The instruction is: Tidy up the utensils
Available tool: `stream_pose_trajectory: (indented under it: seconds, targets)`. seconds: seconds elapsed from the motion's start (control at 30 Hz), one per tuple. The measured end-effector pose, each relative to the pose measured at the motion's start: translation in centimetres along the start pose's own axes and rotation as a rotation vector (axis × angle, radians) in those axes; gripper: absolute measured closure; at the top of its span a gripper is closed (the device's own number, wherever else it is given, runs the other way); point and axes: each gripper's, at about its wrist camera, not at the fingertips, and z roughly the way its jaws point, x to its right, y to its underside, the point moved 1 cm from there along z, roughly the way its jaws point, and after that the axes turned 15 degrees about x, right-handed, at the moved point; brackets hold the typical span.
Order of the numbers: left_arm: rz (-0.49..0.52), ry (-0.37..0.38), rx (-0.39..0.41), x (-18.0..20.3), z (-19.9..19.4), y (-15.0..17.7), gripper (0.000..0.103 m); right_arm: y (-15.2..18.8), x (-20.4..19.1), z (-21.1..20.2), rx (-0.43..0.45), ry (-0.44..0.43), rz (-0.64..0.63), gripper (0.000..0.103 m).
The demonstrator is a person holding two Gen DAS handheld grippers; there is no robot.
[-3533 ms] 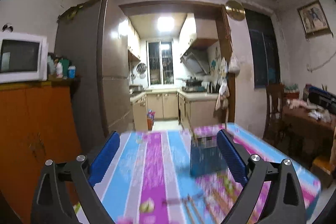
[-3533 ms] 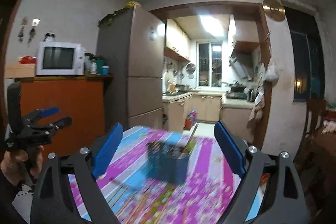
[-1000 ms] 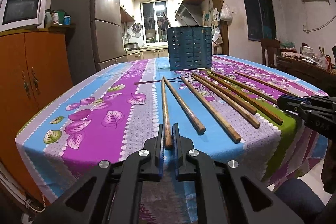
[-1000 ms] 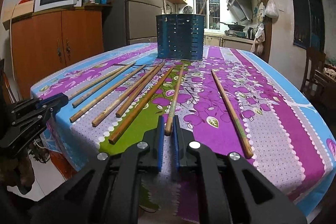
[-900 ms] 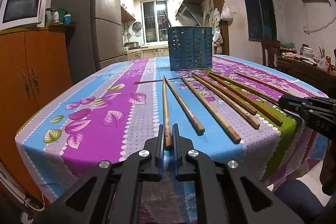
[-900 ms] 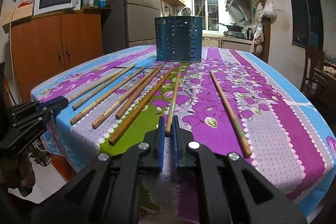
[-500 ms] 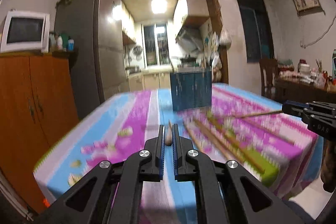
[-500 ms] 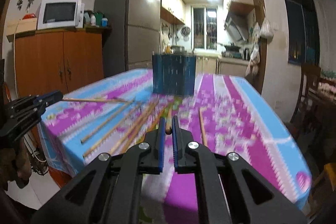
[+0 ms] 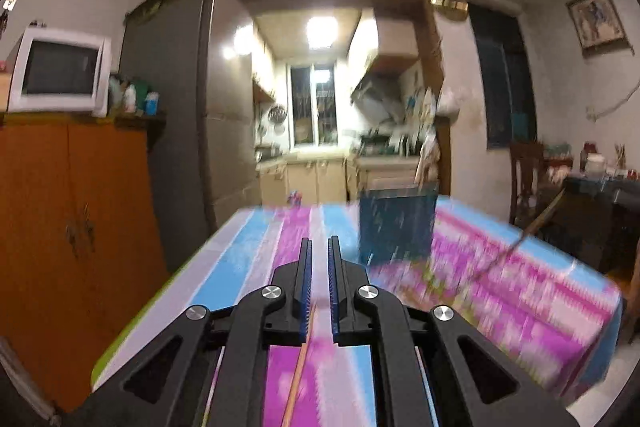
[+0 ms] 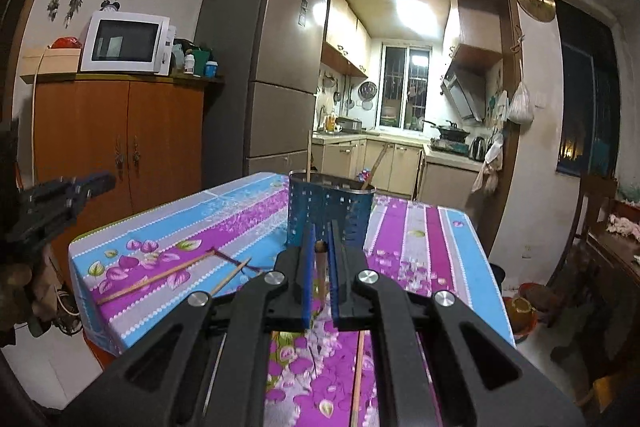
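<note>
A dark blue perforated utensil holder (image 10: 330, 211) stands on the floral tablecloth, with two sticks upright in it; it shows blurred in the left wrist view (image 9: 396, 223). My right gripper (image 10: 320, 233) is shut on a wooden chopstick (image 10: 320, 269) and is raised above the table, in front of the holder. My left gripper (image 9: 319, 247) is shut on a wooden chopstick (image 9: 301, 367) that hangs down below the jaws. More chopsticks (image 10: 156, 278) lie on the cloth at the left. The left gripper also shows at the left edge of the right wrist view (image 10: 106, 181).
The table (image 10: 468, 267) has edges close at left and right. An orange cabinet (image 10: 120, 139) with a microwave and a grey fridge (image 10: 264, 75) stand at the left. A wooden chair and a side table (image 9: 592, 203) stand at the right. A loose chopstick (image 10: 358, 367) lies below my right gripper.
Both grippers have lifted off the table, each with a chopstick, and now look at the holder from higher up. The left view is blurred from motion.
</note>
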Motion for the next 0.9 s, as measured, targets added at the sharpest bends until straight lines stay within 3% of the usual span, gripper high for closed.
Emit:
stream_pose_trajectory:
  seconds: [0.03,0.1,0.23,0.4,0.57,0.7,0.9]
  targets:
    - [-0.012,-0.008,-0.046,-0.7,-0.5,1.6,0.075,0.4,0.0,-0.4,-0.007,0.001,0.006,0.098]
    - [-0.039,-0.039,-0.095,-1.7,-1.9,4.3,0.062,1.5,0.1,-1.3,-0.026,0.006,0.027,0.098]
    - [-0.007,-0.077,-0.144,-2.6,-3.1,8.3,0.049,4.7,-0.6,-3.4,-0.073,0.017,0.078,0.098]
    - [-0.009,-0.04,-0.183,-2.8,-2.9,10.4,0.05,10.0,-2.5,-3.9,-0.169,0.017,0.08,0.098]
    - [-0.005,-0.025,-0.217,-2.3,-2.5,12.4,0.068,13.0,-3.1,-3.0,-0.211,0.031,0.079,0.098]
    - [0.005,0.007,-0.193,-2.0,-2.9,12.6,0.084,14.8,-2.7,-3.1,-0.229,0.033,0.091,0.098]
    - [0.024,0.016,-0.169,-1.7,-3.0,12.9,0.084,15.1,-2.2,-3.2,-0.21,0.031,0.102,0.098]
